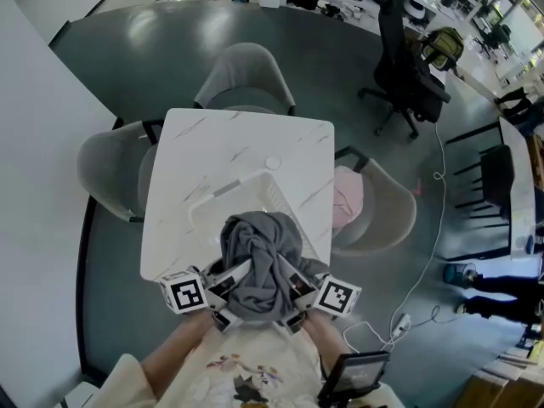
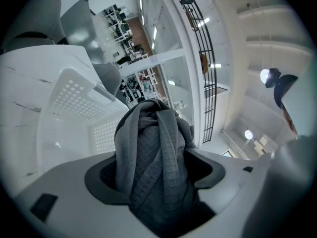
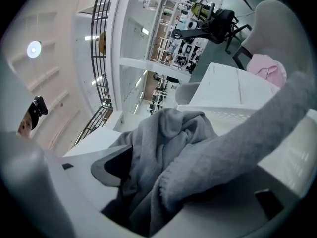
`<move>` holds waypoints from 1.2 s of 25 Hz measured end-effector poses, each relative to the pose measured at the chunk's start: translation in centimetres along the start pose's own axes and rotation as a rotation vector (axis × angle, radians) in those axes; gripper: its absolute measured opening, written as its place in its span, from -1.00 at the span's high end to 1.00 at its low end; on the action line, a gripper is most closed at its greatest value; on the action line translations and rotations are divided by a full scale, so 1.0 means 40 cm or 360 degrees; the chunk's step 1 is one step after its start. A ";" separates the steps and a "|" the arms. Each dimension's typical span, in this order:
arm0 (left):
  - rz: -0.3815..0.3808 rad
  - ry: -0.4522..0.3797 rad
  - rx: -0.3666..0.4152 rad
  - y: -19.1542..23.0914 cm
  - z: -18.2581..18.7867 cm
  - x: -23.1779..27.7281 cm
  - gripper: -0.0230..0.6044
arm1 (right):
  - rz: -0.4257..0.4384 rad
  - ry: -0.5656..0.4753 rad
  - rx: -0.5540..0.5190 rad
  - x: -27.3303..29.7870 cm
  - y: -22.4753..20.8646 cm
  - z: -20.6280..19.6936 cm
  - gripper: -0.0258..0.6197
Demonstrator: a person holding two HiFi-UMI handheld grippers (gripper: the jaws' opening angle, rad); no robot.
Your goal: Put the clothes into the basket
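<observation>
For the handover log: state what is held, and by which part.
The left gripper clamps the grey waffle-knit garment by a bunched fold; the right gripper surrounds another fold, grip unclear.

A grey cloth (image 1: 259,262) is bunched between the left claw (image 1: 228,289) and the right claw (image 1: 293,289), and its folds cover both tips. Just beyond the claws, a white basket (image 1: 223,201) sits on the marbled counter (image 1: 221,143), and the cloth overlaps its near rim. Right of the right claw and further out, a pink cloth (image 1: 347,198) lies on a grey chair (image 1: 389,215).
</observation>
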State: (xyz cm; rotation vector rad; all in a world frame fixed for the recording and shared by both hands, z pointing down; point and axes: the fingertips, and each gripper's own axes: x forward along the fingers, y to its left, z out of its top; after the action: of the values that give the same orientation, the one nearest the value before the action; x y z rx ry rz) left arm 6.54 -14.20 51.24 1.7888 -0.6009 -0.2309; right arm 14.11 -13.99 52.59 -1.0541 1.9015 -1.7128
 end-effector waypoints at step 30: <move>0.0248 0.0107 0.0275 0.095 -0.021 0.033 -0.17 | -0.0213 0.0096 -0.0377 0.035 -0.100 -0.036 -0.07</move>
State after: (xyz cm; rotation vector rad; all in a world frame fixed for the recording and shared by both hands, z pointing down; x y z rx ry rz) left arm 6.97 -14.90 55.25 1.8964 -0.7260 -0.0122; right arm 13.30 -13.96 56.99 -1.2545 2.1577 -1.6341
